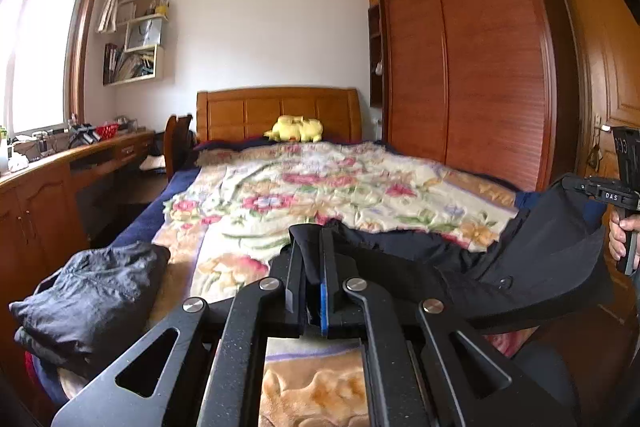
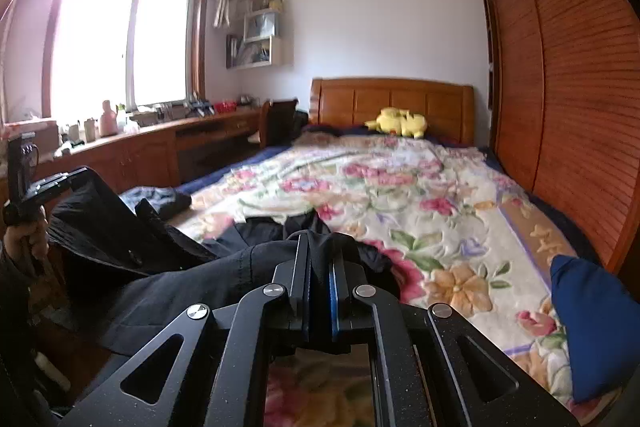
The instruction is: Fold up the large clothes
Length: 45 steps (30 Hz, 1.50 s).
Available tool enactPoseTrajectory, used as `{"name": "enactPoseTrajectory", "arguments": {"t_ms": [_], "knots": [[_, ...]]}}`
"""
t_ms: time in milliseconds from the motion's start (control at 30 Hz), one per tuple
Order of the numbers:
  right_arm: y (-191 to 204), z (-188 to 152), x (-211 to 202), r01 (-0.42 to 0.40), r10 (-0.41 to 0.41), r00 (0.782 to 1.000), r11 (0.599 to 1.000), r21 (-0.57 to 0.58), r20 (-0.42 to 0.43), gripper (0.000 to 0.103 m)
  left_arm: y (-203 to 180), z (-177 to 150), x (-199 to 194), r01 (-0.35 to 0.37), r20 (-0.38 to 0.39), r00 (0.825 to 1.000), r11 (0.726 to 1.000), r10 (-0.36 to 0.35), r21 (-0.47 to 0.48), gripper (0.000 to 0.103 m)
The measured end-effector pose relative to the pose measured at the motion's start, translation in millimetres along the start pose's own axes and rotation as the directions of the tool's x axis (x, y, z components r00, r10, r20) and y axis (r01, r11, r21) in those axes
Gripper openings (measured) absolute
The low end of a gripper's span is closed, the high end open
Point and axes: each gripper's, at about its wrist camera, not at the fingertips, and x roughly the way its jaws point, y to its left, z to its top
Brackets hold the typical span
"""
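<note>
Spreading step: left gripper (image 1: 314, 259) and right gripper (image 2: 320, 255) each clamp the black garment (image 1: 520, 251), raised over the bed's (image 2: 400, 187) foot edge; next, lay it flat.

Open floral blanket (image 1: 320, 183) ahead; crumpled dark clothes pile (image 1: 92, 299) left, wardrobe (image 2: 568, 107) close along right.

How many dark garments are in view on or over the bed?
2. One black garment is stretched between the left gripper and right gripper over the bed's foot. One crumpled dark garment lies at the bed's window-side edge. More may be hidden.
</note>
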Motion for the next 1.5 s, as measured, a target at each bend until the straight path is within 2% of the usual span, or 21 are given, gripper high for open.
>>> {"name": "enactPoseTrajectory", "arguments": {"t_ms": [200, 400, 567, 833, 967, 1233, 1500], "knots": [[-8, -17, 45, -0.001, 0.002, 0.997, 1.0, 0.015, -0.073, 0.006, 4, -22, 36, -0.028, -0.06, 0.998, 1.0, 0.029, 0.01, 0.005], [-22, -5, 96, 0.014, -0.01, 0.995, 0.999, 0.037, -0.104, 0.006, 18, -27, 75, -0.057, -0.097, 0.994, 0.998, 0.055, -0.013, 0.005], [-26, 3, 137, 0.038, -0.031, 0.99, 0.998, 0.045, -0.139, 0.006, 29, -26, 124, -0.088, -0.13, 0.988, 0.996, 0.085, -0.015, 0.005], [-39, -3, 218, 0.075, -0.071, 0.963, 0.997, 0.004, -0.26, 0.006, 39, -40, 204, -0.122, -0.219, 0.969, 0.992, 0.117, -0.012, 0.005], [-40, -2, 246, 0.07, -0.073, 0.952, 0.997, -0.023, -0.298, 0.007, 45, -44, 228, -0.132, -0.255, 0.959, 0.991, 0.124, -0.013, 0.005], [-45, 35, 290, 0.087, -0.1, 0.949, 0.995, -0.056, -0.298, 0.007, 54, -24, 278, -0.178, -0.262, 0.95, 0.984, 0.171, -0.005, 0.005], [-50, 79, 345, 0.148, -0.166, 0.946, 0.985, -0.084, -0.278, 0.007, 63, 4, 325, -0.226, -0.232, 0.947, 0.974, 0.22, 0.001, 0.005]]}}
